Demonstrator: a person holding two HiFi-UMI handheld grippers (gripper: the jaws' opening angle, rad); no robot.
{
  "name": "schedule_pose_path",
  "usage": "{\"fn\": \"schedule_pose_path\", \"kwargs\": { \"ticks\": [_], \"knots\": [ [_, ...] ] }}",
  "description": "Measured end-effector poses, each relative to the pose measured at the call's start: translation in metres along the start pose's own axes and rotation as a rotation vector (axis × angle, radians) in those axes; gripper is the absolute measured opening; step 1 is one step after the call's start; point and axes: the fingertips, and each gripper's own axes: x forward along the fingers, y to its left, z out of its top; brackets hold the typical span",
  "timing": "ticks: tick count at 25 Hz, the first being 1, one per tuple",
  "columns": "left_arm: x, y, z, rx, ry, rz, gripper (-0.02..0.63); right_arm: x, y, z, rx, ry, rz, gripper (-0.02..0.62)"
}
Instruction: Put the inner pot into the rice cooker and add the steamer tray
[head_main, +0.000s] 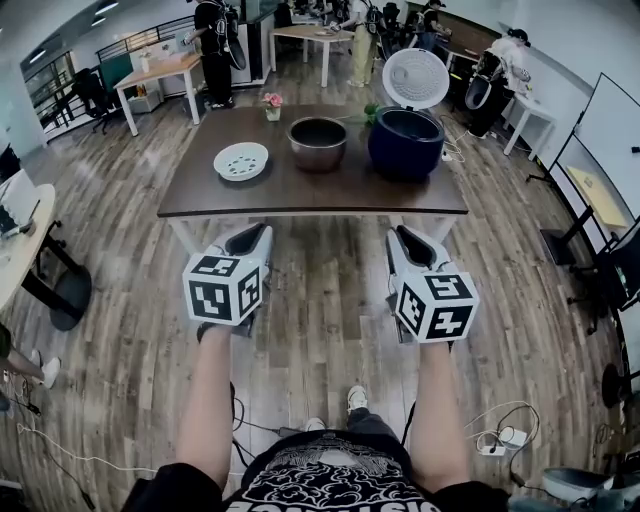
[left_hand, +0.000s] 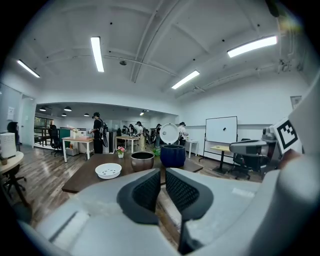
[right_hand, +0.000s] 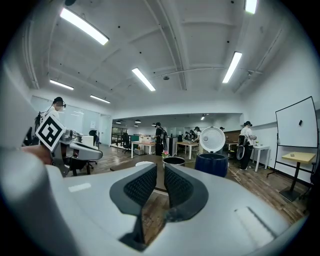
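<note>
Brown table (head_main: 300, 195) on plank floor (head_main: 320, 330); left gripper (left_hand: 162, 186) and right gripper (right_hand: 160, 184) jaws nearly closed, empty.

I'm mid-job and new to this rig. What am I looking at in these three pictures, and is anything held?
No robot: a person holds a two-jaw tool in each hand. The head view looks down on the left hand-held gripper and right hand-held gripper. The other two views ride on those, looking along the jaws, which are nearly together and hold nothing. Ahead on the table stand a steamer tray, an inner pot and a rice cooker with its lid up.
</note>
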Motion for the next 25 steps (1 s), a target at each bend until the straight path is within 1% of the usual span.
{"fn": "schedule_pose_path", "kwargs": {
  "ticks": [2, 5, 8, 12, 16, 18, 23, 25],
  "knots": [
    [0.004, 0.0, 0.0, -0.003, 0.001, 0.003, 0.024, 0.003, -0.002, -0.001, 0.0, 0.002, 0.006, 0.062],
    [0.011, 0.001, 0.002, -0.001, 0.007, 0.005, 0.055, 0.01, -0.006, 0.0, 0.005, 0.002, 0.01, 0.076],
    [0.02, 0.006, 0.003, 0.001, 0.011, 0.016, 0.064, 0.021, -0.01, 0.0, 0.008, 0.004, 0.017, 0.103],
    [0.038, 0.012, 0.002, -0.005, 0.023, 0.031, 0.096, 0.04, -0.016, -0.006, 0.013, 0.014, 0.037, 0.121],
    [0.058, 0.014, 0.007, -0.011, 0.024, 0.034, 0.11, 0.06, -0.026, -0.005, 0.024, 0.017, 0.062, 0.147],
    [0.069, 0.016, 0.012, -0.018, 0.02, 0.038, 0.123, 0.069, -0.033, -0.004, 0.026, 0.018, 0.074, 0.157],
    [0.103, 0.013, 0.022, -0.008, 0.024, 0.043, 0.183, 0.095, -0.059, 0.001, 0.039, 0.015, 0.1, 0.181],
    [0.117, 0.012, 0.026, -0.009, 0.025, 0.052, 0.185, 0.105, -0.07, 0.001, 0.043, 0.018, 0.115, 0.201]
  ]
}}
